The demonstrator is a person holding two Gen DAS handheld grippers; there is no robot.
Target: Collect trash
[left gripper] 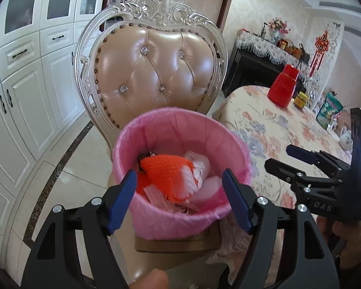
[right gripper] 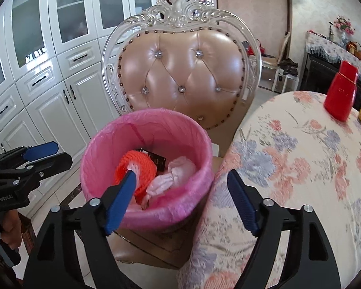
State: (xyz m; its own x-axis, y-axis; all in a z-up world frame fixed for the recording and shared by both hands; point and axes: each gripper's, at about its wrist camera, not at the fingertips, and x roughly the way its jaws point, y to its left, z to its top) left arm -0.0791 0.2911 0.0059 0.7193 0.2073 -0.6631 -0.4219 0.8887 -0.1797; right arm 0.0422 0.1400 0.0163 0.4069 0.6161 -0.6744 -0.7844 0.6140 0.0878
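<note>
Trash fills the round bin lined with a pink plastic bag (left gripper: 180, 168), which stands on a flat brown cardboard box (left gripper: 178, 240) on the seat of the tufted beige leather chair (left gripper: 156, 72). Nearest, the left gripper (left gripper: 180, 202) hangs over the bin's near rim, jaws wide apart and empty. The right gripper (right gripper: 180, 202) is also wide and empty, between bin and floral-clothed surface (right gripper: 300, 168). Inside lie an orange-and-white foam net sleeve (left gripper: 166, 175), crumpled white tissue (right gripper: 173, 173) and what may be a dark wrapper (right gripper: 156, 159). Farther off, a red plastic jar (left gripper: 284, 89) stands on the surface.
</note>
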